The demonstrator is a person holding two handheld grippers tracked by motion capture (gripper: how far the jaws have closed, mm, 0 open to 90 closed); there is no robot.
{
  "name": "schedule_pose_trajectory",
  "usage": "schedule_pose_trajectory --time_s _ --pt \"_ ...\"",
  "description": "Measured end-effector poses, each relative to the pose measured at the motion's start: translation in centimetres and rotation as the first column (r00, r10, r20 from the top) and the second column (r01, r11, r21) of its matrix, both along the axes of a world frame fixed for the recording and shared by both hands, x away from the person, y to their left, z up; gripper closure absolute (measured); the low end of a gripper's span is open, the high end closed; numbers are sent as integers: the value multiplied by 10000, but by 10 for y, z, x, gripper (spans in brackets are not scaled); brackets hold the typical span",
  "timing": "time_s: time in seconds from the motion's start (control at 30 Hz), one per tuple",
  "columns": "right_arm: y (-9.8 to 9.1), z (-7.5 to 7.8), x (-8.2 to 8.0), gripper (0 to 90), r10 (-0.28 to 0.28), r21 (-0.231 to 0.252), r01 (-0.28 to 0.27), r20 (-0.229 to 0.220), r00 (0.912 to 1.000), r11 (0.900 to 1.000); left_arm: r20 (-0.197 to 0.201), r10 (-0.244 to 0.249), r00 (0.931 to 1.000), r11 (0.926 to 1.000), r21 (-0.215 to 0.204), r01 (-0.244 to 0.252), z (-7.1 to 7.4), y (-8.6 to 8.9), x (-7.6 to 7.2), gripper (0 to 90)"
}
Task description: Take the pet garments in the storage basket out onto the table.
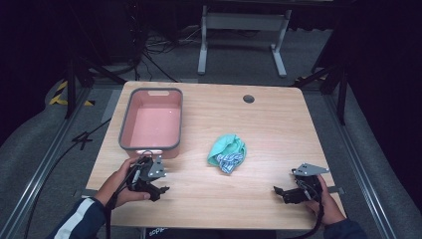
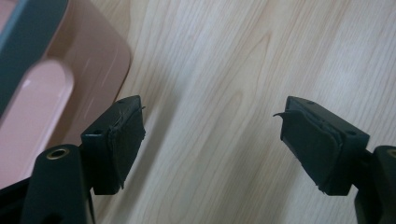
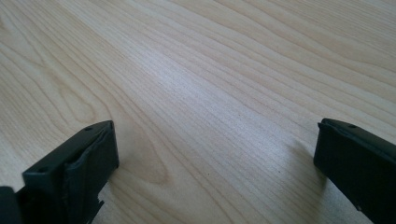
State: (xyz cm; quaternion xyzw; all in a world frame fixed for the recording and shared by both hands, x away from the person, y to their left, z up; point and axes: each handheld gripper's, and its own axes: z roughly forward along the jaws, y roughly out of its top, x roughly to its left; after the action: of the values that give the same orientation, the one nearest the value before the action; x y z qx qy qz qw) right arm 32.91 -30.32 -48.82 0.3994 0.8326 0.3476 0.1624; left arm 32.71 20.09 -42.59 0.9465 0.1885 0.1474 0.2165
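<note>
Both tongs stand released with nothing between their jaws: the left tongs [image 1: 160,181] hover over bare wood just beside the near end of the pink tub [image 1: 151,121], and the right tongs [image 1: 279,191] rest low at the table's [image 1: 278,124] near right corner, well apart from the tub. In the left gripper view the pads [image 2: 122,140] stand wide apart over the wood grain, with the tub's pink wall at the left edge; in the right gripper view the jaws are spread wider, with plain table top between them.

The thing to be handled is the bundle of cloth [image 1: 227,152], a crumpled green piece with a blue-and-white checked piece tucked into its near side. It lies on the table to the right of the tub, near the tub's near right corner but not touching it, roughly midway between the two hands. The heap is roundish, with a slight long axis running from the checked end at the near side toward the far right.

From the left tongs the cloth lies to the right and a little farther from the person; from the right tongs it lies to the left and farther away. Neither is clearly nearer, and both point inward toward it.

The tub is empty, its pale pink floor bare inside the grey rim. Judging by this layout, the cloth is meant for the tub, and none of that is done yet.
</note>
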Motion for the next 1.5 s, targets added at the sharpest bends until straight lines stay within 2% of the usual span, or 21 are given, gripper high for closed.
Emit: schedule_pose_trajectory --time_s 0.13,0.23,0.33,0.57,0.6,0.63,0.7,0.77,0.83,0.9,0.97,1.0,1.17,1.23,1.3,1.5 --pt "0 0 0 1 0 4 0 -1 10000 10000 14 181 9998 9998 19 -181 -4 11 -2 208" --pt "0 0 0 1 0 2 0 0 10000 10000 39 587 9983 9979 -272 -586 -12 30 -2 204" --pt "0 0 0 1 0 1 0 -1 10000 10000 -163 861 9962 9948 -530 -869 -17 43 0 199" --pt "0 0 0 1 0 5 0 -3 10000 10000 -406 1454 9885 9813 -1218 -1493 -37 76 2 187" --pt "0 0 0 1 1 5 -1 -1 10000 10000 -534 1480 9875 9772 -1457 -1543 -40 82 4 175" --pt "0 0 0 1 2 3 -2 -1 10000 10000 -668 1650 9840 9676 -1822 -1746 -43 90 6 156" --pt "0 0 0 1 -6 12 6 -4 10000 10000 -721 1930 9785 9541 -2188 -2043 -46 100 7 159" --pt "0 0 0 1 -8 18 8 -3 10000 10000 -955 2117 9727 9287 -2904 -2306 -53 112 8 148" --pt "0 0 0 1 -2 12 2 -7 10000 10000 -767 2205 9724 9183 -3198 -2334 -56 117 5 142" --pt "0 0 0 1 -1 13 1 -5 10000 10000 -761 2356 9689 9118 -3278 -2475 -57 118 4 142" --pt "0 0 0 1 -2 15 2 -7 10000 10000 -782 2427 9669 9117 -3223 -2549 -56 117 3 142" --pt "0 0 0 1 -1 12 1 -5 10000 10000 -723 2419 9676 9145 -3164 -2523 -56 117 4 139" --pt "0 0 0 1 -3 12 3 -5 10000 10000 -759 2633 9617 9076 -3185 -2736 -57 113 4 111" --pt "0 0 -1 1 -12 15 12 1 10000 10000 -798 2633 9614 9091 -3129 -2749 -57 112 5 99" --pt "0 0 -1 1 -13 14 13 -1 10000 10000 -793 2826 9560 9026 -3153 -2930 -57 109 4 86" --pt "0 0 -1 1 -51 12 51 3 10000 10000 -791 2808 9565 9030 -3160 -2912 -57 109 4 83"
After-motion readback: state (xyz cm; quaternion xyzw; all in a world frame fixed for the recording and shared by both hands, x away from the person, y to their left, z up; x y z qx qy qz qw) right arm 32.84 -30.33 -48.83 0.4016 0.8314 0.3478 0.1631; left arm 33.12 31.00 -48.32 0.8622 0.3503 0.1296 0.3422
